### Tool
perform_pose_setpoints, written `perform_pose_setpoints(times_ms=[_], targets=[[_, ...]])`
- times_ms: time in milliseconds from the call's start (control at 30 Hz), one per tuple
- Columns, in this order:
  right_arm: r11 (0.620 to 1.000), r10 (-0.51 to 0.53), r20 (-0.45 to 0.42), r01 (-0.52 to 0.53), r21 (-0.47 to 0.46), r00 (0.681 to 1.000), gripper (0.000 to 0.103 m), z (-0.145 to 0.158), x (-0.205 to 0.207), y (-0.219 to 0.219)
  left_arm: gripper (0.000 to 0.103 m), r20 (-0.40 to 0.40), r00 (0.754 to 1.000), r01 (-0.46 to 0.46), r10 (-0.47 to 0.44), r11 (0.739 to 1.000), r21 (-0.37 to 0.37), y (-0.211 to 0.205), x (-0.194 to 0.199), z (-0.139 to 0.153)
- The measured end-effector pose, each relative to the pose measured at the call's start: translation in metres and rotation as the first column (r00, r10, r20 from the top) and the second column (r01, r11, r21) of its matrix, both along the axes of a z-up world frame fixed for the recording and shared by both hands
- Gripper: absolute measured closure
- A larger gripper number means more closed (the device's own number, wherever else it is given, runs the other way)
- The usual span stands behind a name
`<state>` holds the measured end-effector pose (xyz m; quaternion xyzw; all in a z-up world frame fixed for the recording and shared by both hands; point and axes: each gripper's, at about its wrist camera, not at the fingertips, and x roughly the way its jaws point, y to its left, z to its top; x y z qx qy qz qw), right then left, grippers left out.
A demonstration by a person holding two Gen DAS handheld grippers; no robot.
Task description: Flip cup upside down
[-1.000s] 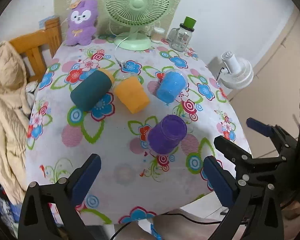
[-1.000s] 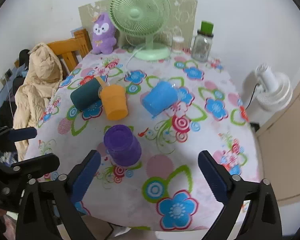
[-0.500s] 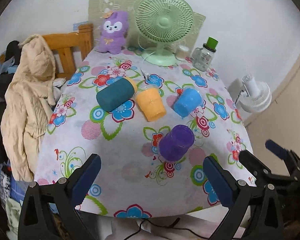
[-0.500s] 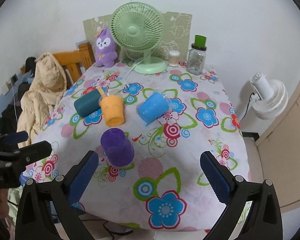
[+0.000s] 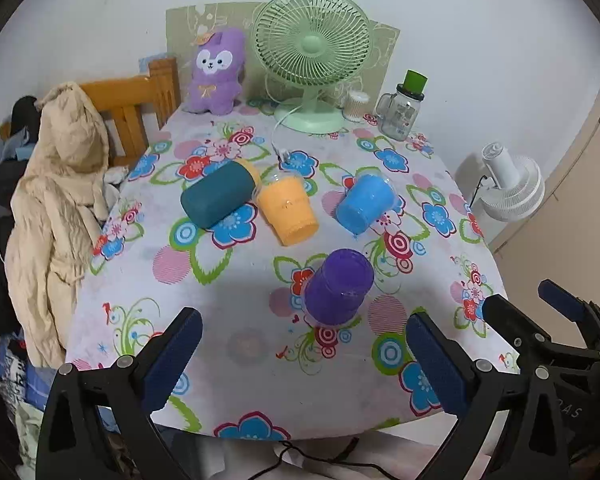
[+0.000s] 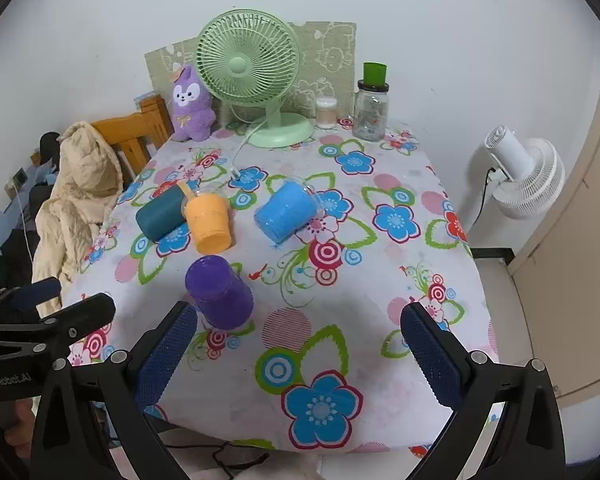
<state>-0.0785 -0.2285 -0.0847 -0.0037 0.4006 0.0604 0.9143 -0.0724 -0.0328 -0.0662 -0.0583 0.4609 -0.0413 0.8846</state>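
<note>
Nearest the green fan's (image 5: 311, 44) front side, the purple cup (image 5: 339, 286) stands mouth-down on the desk (image 5: 236, 320) — translucent, ribbed. Its rim is hard to see. Both the left claw (image 5: 303, 354) and the right claw (image 6: 299, 350) gape wide, empty — farther back than a second ago.

Purple cup (image 5: 339, 286): standing mouth-down, base up, near the table's (image 5: 228, 344) front edge, apart from the others.
Blue cup (image 5: 365, 204): lying on its side, right of centre.
Orange cup (image 5: 287, 210): on its side, mid-table.
Teal cup (image 5: 216, 194): on its side, touching the orange one's left.
</note>
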Motion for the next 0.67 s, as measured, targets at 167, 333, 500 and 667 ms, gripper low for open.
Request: perform_pose_setpoints(times_ms=[167, 333, 500, 667], targets=[[1.000, -0.026, 0.021, 0.026, 0.009, 0.999, 0.000, 0.0040, -0.0023, -0.0051, 0.000, 0.028, 1.000, -0.005, 0.004, 1.000, 0.031, -0.0016, -0.0021, 0.0041], [0.999, -0.041, 0.029, 0.040, 0.022, 0.999, 0.000, 0.0051, -0.0029, -0.0073, 0.000, 0.047, 0.999, 0.002, -0.004, 0.999, 0.052, -0.0035, -0.0021, 0.0075], [0.999, -0.041, 0.034, 0.040, 0.022, 0.999, 0.000, 0.0060, -0.0026, -0.0071, 0.000, 0.052, 0.999, 0.002, -0.005, 0.998, 0.060, -0.0033, -0.0006, 0.0084], [0.999, -0.040, 0.040, 0.040, 0.016, 0.998, 0.000, 0.0077, -0.0018, -0.0062, 0.000, 0.059, 0.998, -0.012, 0.008, 0.998, 0.065, -0.0018, -0.0012, 0.0092]])
